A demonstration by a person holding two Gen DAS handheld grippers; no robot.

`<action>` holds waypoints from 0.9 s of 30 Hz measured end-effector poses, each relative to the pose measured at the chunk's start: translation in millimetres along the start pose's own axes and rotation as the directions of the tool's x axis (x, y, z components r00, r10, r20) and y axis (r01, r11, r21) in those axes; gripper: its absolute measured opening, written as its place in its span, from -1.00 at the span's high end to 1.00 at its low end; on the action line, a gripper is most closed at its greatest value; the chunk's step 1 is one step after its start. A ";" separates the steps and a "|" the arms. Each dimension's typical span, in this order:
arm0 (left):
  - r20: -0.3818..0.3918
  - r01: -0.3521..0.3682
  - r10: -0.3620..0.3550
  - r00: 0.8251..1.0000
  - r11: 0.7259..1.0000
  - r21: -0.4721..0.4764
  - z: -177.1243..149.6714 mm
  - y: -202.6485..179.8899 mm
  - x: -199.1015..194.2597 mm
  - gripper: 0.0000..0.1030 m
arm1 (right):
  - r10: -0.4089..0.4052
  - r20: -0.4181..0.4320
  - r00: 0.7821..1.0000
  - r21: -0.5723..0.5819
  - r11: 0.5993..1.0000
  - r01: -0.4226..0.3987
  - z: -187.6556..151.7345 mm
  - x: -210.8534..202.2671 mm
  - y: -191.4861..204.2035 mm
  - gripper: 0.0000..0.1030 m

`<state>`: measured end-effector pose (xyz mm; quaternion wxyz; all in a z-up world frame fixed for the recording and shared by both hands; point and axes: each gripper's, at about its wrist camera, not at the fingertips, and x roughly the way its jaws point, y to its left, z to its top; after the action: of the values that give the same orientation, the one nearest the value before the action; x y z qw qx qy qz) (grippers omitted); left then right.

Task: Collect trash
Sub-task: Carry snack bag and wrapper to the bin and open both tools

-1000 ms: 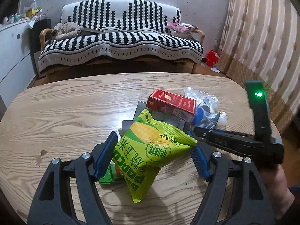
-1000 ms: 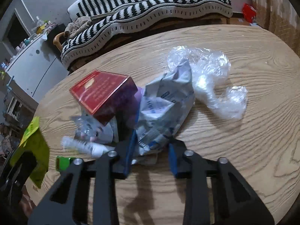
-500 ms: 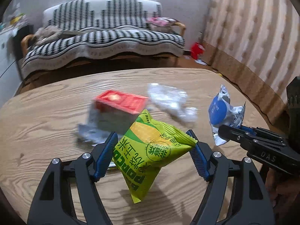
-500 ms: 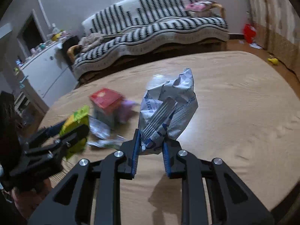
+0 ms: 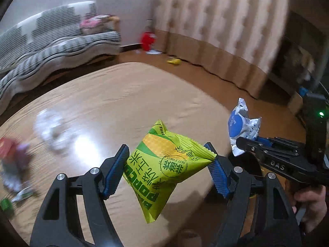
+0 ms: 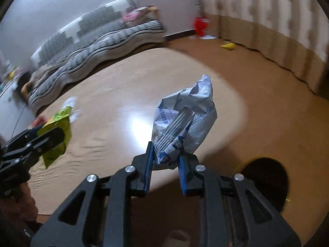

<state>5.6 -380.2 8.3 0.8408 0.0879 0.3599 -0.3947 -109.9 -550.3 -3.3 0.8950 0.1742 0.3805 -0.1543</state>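
1. Left tongs (image 5: 167, 168): pinching the green popcorn bag (image 5: 164, 168) by its two side edges. The bag hangs clear above the near edge of the table (image 5: 115, 103).
2. Right tongs (image 6: 164, 164): pinching the crumpled white-blue wrapper (image 6: 189, 113) at its lower end. The wrapper stands up above the pads, off the table and near its right edge.
3. Trash on the table, far left in the left wrist view, blurred: red box (image 5: 7, 146), clear plastic wrap (image 5: 51, 131), a few small bits I can't identify.
4. Dark round opening (image 6: 265, 183) on the floor, just right of the right tongs.
5. Striped sofa (image 6: 86, 47) behind the table.
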 end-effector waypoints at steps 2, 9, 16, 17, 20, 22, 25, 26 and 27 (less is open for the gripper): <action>-0.013 0.050 -0.049 0.999 0.997 0.057 3.4 -39.5 15.6 -0.41 | -0.053 0.005 0.999 0.059 0.997 0.053 -8.1 -11.5 -46.1 0.57; -0.115 0.205 -0.185 0.976 0.958 0.200 -6.2 -158.4 71.0 -0.41 | -0.153 -0.082 0.985 0.220 0.961 0.167 -39.1 -25.1 -166.2 0.57; -0.210 0.280 -0.230 0.950 0.926 0.255 -23.9 -209.9 109.8 -0.41 | -0.120 -0.303 0.945 0.344 0.911 0.226 -72.3 11.2 -239.3 0.56; -0.215 0.281 -0.229 0.949 0.926 0.254 -24.6 -210.8 112.7 -0.41 | -0.119 -0.319 0.940 0.347 0.909 0.233 -74.6 14.1 -243.5 0.56; -0.231 0.282 -0.227 0.946 0.928 0.243 -23.2 -210.2 123.4 -0.41 | -0.115 -0.352 0.929 0.349 0.905 0.244 -77.5 22.3 -244.2 0.56; -0.233 0.282 -0.228 0.945 0.931 0.233 -21.3 -206.8 126.1 -0.41 | -0.108 -0.355 0.929 0.352 0.905 0.240 -75.3 25.2 -244.3 0.56; -0.232 0.282 -0.228 0.946 0.931 0.231 -16.3 -205.6 131.8 -0.41 | -0.106 -0.348 0.931 0.345 0.910 0.232 -80.0 19.4 -232.4 0.56; -0.232 0.282 -0.229 0.945 0.932 0.229 -14.6 -205.0 132.5 -0.41 | -0.109 -0.346 0.932 0.341 0.911 0.233 -78.1 19.2 -230.0 0.56; -0.232 0.281 -0.229 0.946 0.933 0.226 -17.0 -208.3 129.5 -0.41 | -0.111 -0.344 0.932 0.339 0.912 0.233 -77.4 18.7 -228.5 0.56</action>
<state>-99.3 -590.8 -63.1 0.7229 0.1876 0.3976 -0.5331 -239.5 -723.5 -111.8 0.7549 0.3294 0.4970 -0.2730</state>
